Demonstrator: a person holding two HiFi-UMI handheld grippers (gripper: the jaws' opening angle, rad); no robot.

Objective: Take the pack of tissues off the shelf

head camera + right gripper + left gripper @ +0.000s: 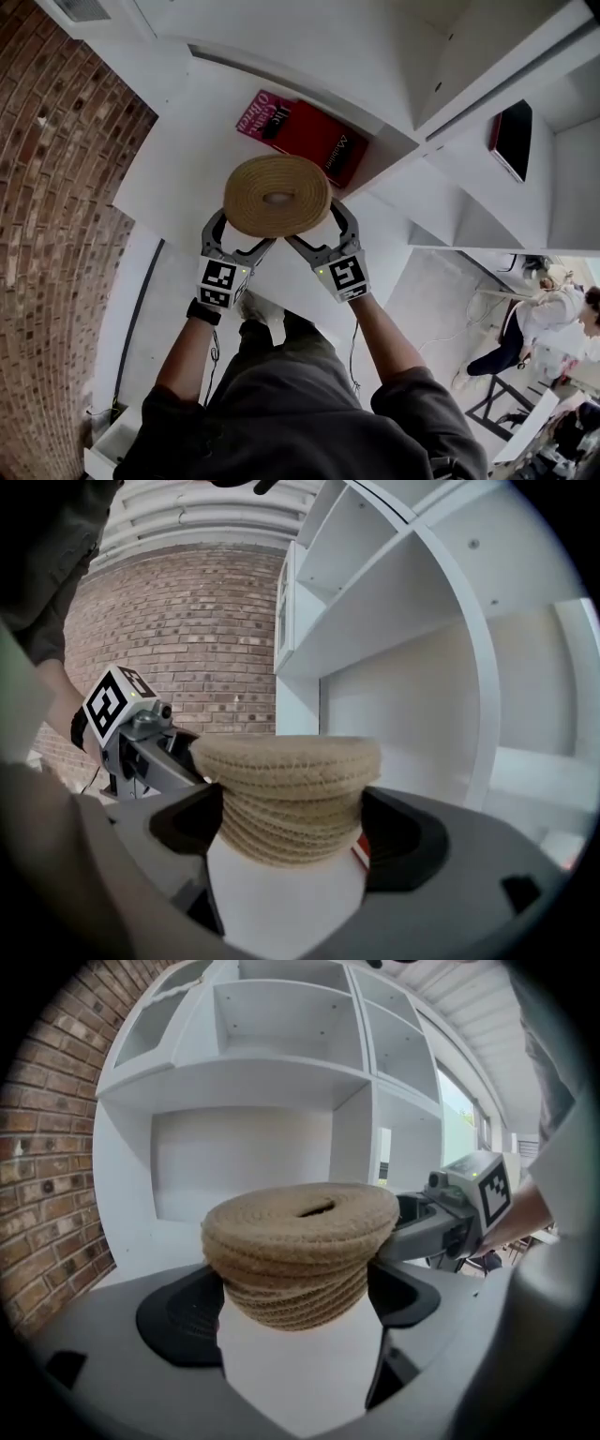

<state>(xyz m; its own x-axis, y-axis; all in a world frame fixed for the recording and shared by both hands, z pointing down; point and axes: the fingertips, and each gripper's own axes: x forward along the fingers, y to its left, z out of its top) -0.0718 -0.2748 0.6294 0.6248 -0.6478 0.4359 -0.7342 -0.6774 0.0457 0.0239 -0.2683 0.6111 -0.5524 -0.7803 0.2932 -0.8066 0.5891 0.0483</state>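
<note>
A round woven rope tissue holder (277, 195) with a slot in its top is held up in front of the white shelf unit (187, 159). My left gripper (239, 234) grips its left side and my right gripper (319, 230) grips its right side. In the left gripper view the holder (300, 1246) sits between the two dark pads (178, 1312), which press its lower part, and the right gripper (459, 1213) reaches in from the right. The right gripper view shows the same holder (286, 785) clasped between the pads (403, 836), with the left gripper (131, 733) beside it.
Red books (305, 131) lie in the shelf compartment just behind the holder. A black flat object (513, 139) stands in a compartment to the right. A brick wall (52, 234) runs along the left. People (553, 319) are at the lower right.
</note>
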